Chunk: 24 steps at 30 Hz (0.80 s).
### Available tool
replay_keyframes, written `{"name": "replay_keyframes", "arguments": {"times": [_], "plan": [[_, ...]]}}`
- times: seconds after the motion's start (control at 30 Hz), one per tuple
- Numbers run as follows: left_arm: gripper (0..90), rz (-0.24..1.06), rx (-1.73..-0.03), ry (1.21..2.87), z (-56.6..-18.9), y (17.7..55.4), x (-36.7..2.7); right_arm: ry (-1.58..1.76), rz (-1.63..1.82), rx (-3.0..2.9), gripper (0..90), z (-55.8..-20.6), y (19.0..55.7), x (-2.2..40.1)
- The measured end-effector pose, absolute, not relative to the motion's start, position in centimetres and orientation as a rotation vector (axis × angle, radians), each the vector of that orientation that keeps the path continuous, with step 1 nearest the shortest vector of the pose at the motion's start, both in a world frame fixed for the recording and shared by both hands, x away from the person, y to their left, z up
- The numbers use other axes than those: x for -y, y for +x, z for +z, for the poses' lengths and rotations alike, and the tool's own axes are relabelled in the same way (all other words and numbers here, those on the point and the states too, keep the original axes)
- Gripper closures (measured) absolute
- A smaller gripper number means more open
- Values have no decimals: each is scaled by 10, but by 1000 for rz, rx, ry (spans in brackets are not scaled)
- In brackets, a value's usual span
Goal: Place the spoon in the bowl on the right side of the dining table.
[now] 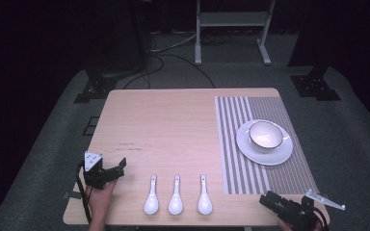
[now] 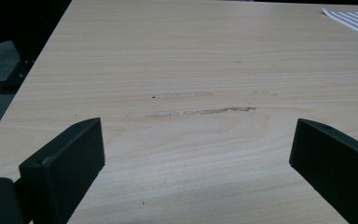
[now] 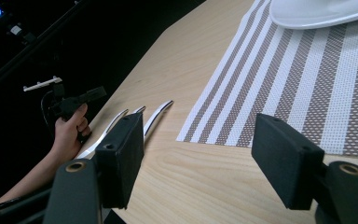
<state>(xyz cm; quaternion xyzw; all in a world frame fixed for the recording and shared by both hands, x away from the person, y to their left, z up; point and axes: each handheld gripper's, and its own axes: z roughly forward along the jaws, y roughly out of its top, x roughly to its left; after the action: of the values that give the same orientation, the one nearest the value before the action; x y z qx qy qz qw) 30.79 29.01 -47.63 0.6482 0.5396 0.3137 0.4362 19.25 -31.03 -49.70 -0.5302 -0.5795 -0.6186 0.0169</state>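
Dark studio floor and metal stands ringed a pale wooden table (image 1: 173,125), where a place setting stood half laid. At the far right, a striped placemat (image 1: 250,144) carried a white plate (image 1: 279,156) with a gold-rimmed bowl (image 1: 266,134) sitting on it. Three white spoons lay in a row along the near edge, well apart from the mat: the left spoon (image 1: 151,196), the middle spoon (image 1: 176,196) and the right spoon (image 1: 204,196), all with bowls toward the person and handles pointing away.

By the look of it, the work had barely begun. The dishes were in place, but every spoon rested untouched on bare wood, and none had reached the bowl or the mat. Carrying a spoon across appeared to be what remained.

Neither tool had closed on anything. The left gripper (image 1: 120,168), held at the near left corner of the table to the left of the spoons, had its jaws spread wide over empty wood (image 2: 196,112). The right gripper (image 1: 268,199), at the near right corner, was likewise spread wide and empty, hanging just beyond the near edge of the mat (image 3: 307,84) and aimed toward the spoon handles (image 3: 158,114).
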Motion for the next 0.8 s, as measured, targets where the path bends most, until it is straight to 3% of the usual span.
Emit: {"name": "replay_keyframes", "arguments": {"times": [0.8], "plan": [[20, 786, -1332, 1614, -476, 307, -289, -1542, -1757, 1955, 334, -487, 206, 277]]}}
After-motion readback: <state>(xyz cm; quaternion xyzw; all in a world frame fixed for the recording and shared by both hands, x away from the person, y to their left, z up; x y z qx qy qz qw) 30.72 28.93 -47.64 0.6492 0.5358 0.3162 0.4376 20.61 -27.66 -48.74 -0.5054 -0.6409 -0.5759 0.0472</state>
